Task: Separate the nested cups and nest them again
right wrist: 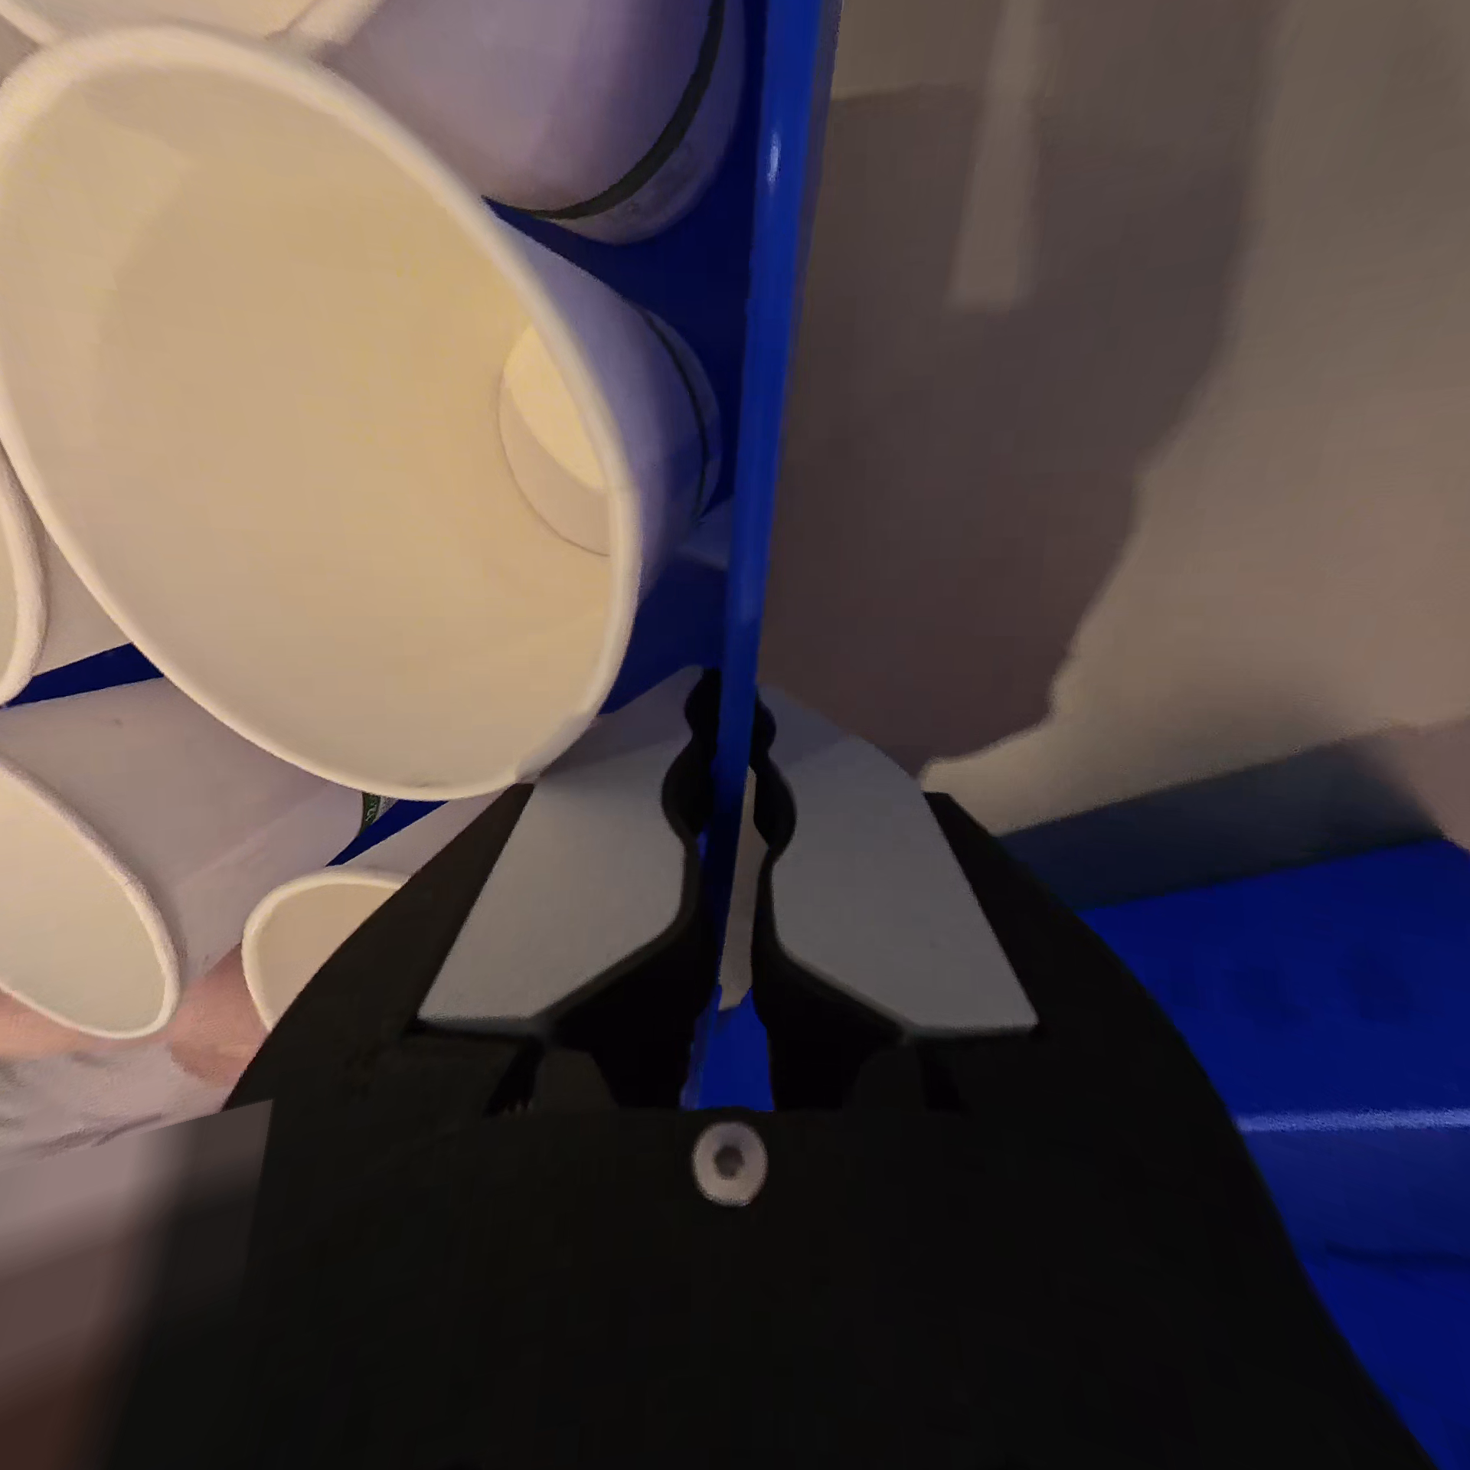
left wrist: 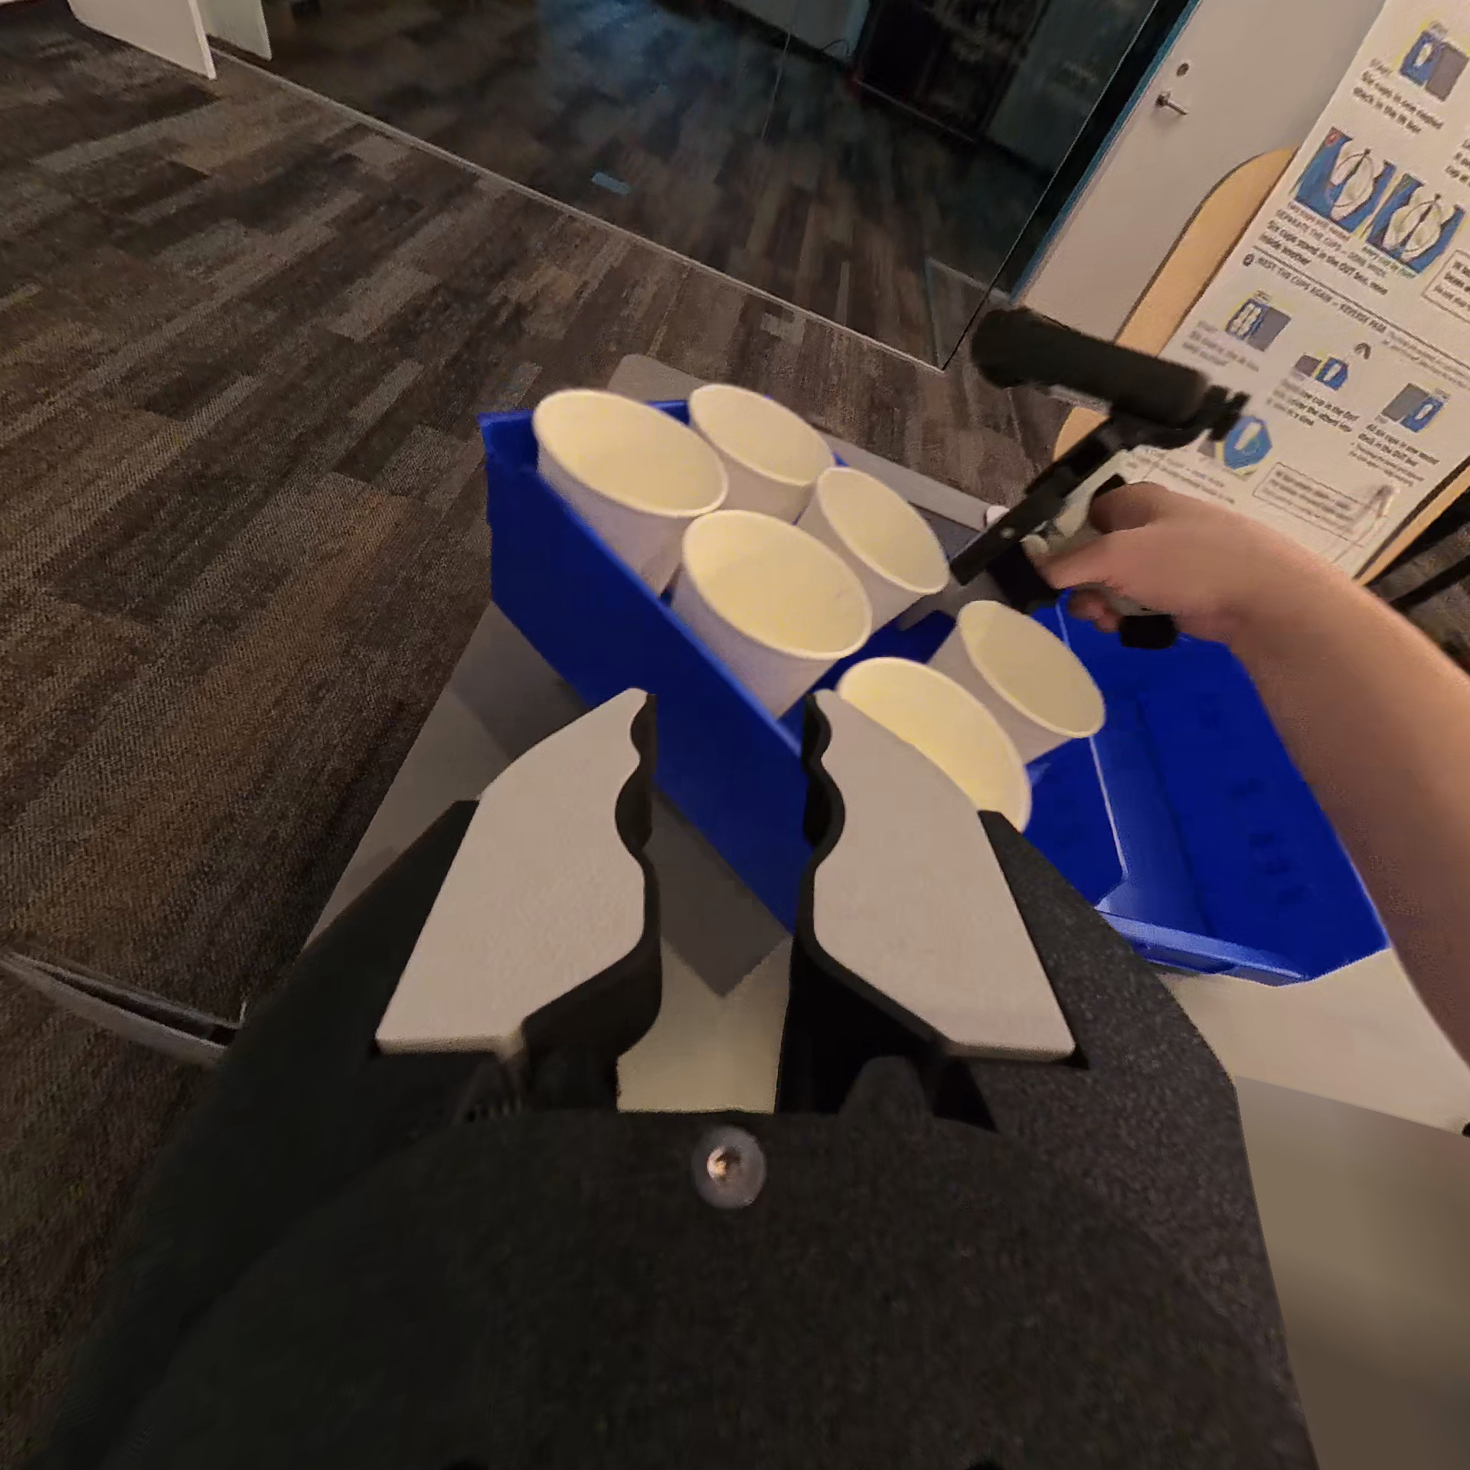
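We see white paper cups with creamy yellow insides, sitting in a bright blue bin. Our left gripper shows pale grey fingers on a speckled black body. Beside the white table, the carpet runs in streaky brown and grey patches.

Nearest cup half behind fingers

office | carpet tiles | glass partition | door
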Demonstrator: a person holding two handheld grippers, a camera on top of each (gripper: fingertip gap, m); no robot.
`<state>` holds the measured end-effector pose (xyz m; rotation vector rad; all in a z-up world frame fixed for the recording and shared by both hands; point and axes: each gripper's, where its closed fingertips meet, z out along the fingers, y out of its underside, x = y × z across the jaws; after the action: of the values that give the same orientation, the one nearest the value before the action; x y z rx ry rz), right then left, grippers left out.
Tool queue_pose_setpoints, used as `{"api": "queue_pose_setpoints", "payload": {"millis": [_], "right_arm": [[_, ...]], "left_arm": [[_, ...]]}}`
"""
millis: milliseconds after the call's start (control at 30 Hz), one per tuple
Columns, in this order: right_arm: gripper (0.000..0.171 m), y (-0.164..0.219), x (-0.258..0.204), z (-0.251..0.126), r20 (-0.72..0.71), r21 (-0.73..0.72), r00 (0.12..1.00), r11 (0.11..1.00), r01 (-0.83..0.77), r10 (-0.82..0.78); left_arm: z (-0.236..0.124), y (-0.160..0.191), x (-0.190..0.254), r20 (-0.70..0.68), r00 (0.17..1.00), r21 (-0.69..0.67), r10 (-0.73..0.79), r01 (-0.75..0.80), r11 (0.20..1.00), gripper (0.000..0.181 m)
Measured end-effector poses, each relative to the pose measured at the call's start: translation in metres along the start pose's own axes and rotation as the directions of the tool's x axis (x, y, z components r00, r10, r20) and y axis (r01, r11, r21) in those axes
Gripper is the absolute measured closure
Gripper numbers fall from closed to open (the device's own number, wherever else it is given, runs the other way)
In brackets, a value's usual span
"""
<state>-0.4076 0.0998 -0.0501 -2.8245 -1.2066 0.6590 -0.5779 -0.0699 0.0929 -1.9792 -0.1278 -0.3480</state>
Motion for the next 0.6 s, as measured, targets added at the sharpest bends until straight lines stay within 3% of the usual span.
{"api": "queue_pose_setpoints", "payload": {"millis": [233, 400, 500, 600], "right_arm": [[0.165, -0.001, 0.035, 0.039, -0.098, 0.044, 0.993, 0.997, -0.068, 0.072], [0.161, 0.002, 0.036, 0.040, -0.124, 0.051, 0.992, 0.998, -0.023, 0.029], [0.164, -0.011, 0.039, 0.016, -0.229, 0.167, 0.972, 0.982, 0.085, -0.045], [0.152, -0.016, 0.041, -0.046, -0.423, 0.314, 0.901, 0.918, 0.242, -0.093]], "left_arm": [[0.011, 0.001, 0.019, -0.045, 0.996, -0.043, 0.074, -0.076, 0.996, 0.146], [0.012, -0.001, 0.021, -0.046, 0.997, -0.035, 0.069, -0.071, 0.997, 0.145], [0.013, 0.000, 0.023, -0.045, 0.996, -0.048, 0.078, -0.080, 0.996, 0.145], [0.014, 0.001, 0.029, -0.058, 0.993, -0.057, 0.099, -0.102, 0.993, 0.145]]}}
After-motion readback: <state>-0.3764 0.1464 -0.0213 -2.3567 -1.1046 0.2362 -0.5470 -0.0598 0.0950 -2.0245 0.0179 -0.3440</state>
